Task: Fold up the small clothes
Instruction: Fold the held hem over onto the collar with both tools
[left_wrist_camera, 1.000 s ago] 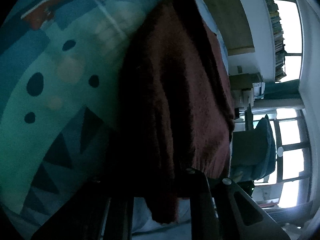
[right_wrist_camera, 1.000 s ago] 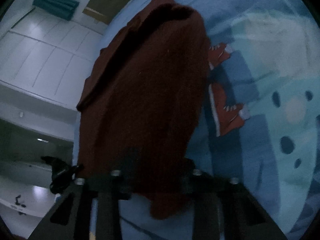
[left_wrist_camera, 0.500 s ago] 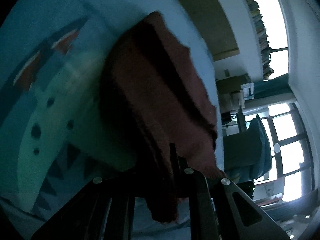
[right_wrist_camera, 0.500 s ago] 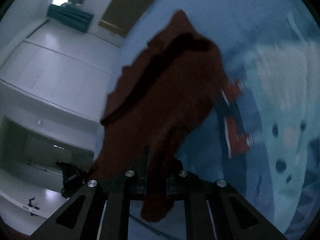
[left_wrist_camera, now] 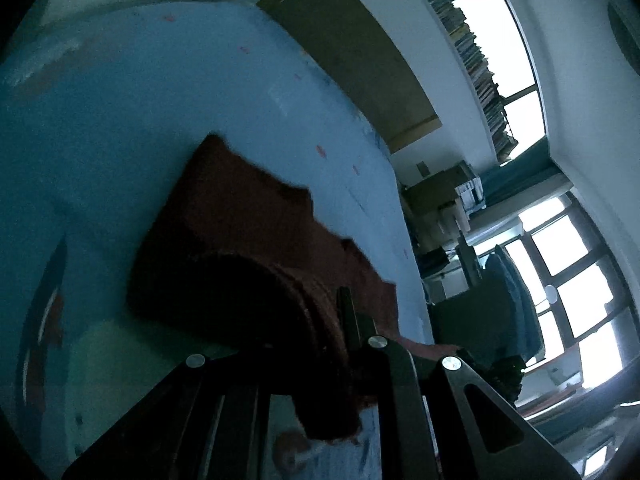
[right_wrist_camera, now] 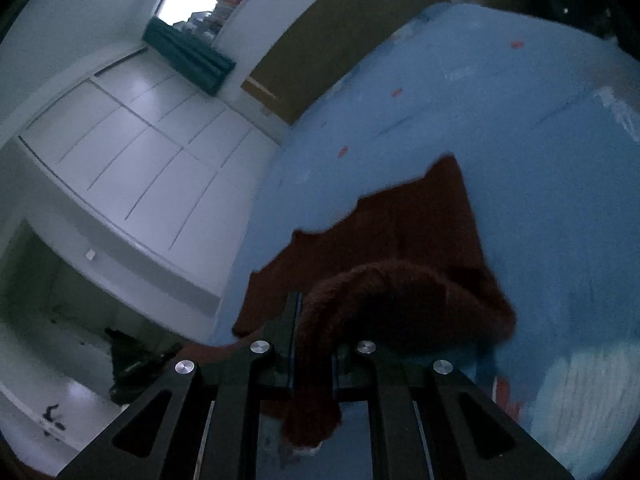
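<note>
A dark red knitted garment (left_wrist_camera: 248, 232) lies on a blue patterned bedsheet (left_wrist_camera: 140, 100). Its near edge is lifted and curls over toward its far part. My left gripper (left_wrist_camera: 332, 344) is shut on that near edge, and a tail of cloth hangs below the fingers. In the right wrist view the same garment (right_wrist_camera: 400, 232) shows with its near edge rolled into a hump. My right gripper (right_wrist_camera: 314, 344) is shut on that edge, with cloth hanging between the fingers. The far part of the garment rests flat on the sheet (right_wrist_camera: 540, 120).
The bed's far edge meets a brown headboard panel (left_wrist_camera: 360, 60). A window with stacked books (left_wrist_camera: 480, 60) and a chair with blue cloth (left_wrist_camera: 512, 300) stand to the right. White cupboard doors (right_wrist_camera: 120, 152) stand left of the bed in the right wrist view.
Both grippers have carried the garment's near edge forward and tilted up; more of the room shows. The garment now folds over itself instead of hanging stretched in front of the cameras.
</note>
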Demonstrator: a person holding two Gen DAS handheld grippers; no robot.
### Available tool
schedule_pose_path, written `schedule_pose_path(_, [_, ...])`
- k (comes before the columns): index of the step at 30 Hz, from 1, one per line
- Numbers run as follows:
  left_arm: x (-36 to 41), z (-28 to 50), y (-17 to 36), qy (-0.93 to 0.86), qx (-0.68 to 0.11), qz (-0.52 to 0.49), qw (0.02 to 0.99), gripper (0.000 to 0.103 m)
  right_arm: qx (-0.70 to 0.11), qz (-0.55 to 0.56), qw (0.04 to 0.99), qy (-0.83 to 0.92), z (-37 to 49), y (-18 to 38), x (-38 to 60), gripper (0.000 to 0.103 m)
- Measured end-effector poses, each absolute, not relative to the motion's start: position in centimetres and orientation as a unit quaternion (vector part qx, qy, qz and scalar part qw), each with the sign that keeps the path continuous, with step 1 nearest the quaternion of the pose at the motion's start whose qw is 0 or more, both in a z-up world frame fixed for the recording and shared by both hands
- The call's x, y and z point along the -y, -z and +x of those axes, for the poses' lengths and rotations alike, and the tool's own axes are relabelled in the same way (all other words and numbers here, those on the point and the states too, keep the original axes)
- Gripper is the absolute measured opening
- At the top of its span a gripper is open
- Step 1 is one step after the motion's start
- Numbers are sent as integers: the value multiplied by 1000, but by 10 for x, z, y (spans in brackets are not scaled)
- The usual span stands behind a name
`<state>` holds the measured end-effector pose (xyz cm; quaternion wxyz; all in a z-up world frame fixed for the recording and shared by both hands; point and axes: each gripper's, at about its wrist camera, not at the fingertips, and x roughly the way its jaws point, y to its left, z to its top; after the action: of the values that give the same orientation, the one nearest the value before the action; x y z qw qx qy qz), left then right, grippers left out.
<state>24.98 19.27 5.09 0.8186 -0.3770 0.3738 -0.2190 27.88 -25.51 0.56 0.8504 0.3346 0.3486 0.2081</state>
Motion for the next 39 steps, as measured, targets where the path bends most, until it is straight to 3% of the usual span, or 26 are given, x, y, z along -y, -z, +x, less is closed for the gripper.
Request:
schedule_pose_path(10, [-157, 344, -15, 180, -414, -319, 833, 9, -380, 321, 855, -149, 364, 23, 256, 11])
schedule_pose_path(23, [-130, 413, 42, 132, -476, -275, 825, 11, -433, 303, 843, -101, 431, 76, 254, 15])
schedule_pose_path(26, [-127, 416, 48, 139, -473, -293, 819, 16, -442, 317, 834, -94, 437, 85, 256, 21])
schedule_pose_path(28, [-128, 418, 46, 148, -470, -304, 815, 27, -444, 322, 831, -94, 439, 87, 256, 26])
schedule_pose_path(30, [-130, 421, 44, 154, -466, -310, 814, 32, -443, 325, 830, -100, 439, 88, 256, 38])
schedule_pose_path(33, [-134, 423, 40, 153, -464, -319, 812, 38, -438, 341, 826, -104, 439, 85, 258, 45])
schedule_pose_path(36, [-137, 423, 31, 148, -453, -323, 817, 52, -434, 351, 823, -103, 441, 80, 261, 51])
schedule_pose_path(39, [-143, 424, 19, 142, -441, -325, 824, 54, -425, 351, 829, -95, 439, 70, 263, 64])
